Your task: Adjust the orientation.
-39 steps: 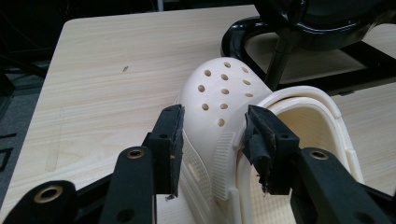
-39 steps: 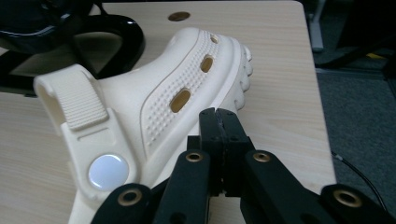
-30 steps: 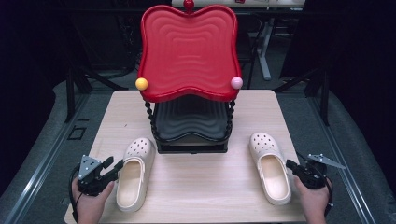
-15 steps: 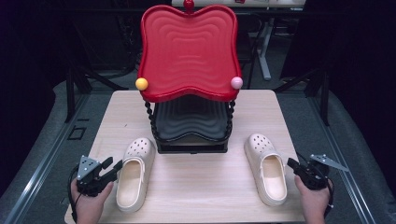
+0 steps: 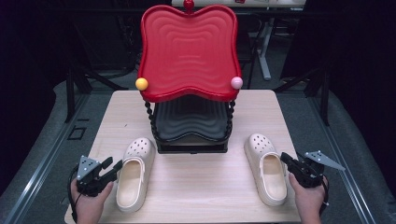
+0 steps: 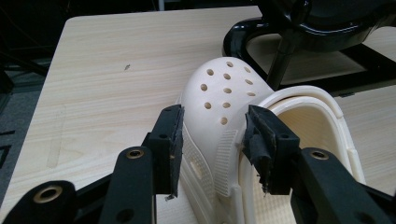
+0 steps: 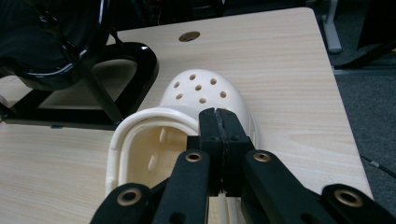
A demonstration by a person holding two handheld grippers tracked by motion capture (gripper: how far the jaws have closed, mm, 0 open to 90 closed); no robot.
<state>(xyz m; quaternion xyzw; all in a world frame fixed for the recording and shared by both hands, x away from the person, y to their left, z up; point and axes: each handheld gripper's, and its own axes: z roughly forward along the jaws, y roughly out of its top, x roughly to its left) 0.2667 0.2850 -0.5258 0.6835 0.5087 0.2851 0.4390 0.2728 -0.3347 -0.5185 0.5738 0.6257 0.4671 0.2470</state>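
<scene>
Dark room, wood table (image 5: 196, 196) with rack (image 5: 189, 84): my right gripper (image 5: 290, 166) clenches the right clog's (image 5: 267, 170) rim, my left gripper (image 5: 108, 169) straddles the left clog's (image 5: 133, 175) wall unclenched, both clogs on the table, racking not yet done.

Cream clogs (image 5: 135, 173), red rack (image 5: 189, 51)
</scene>
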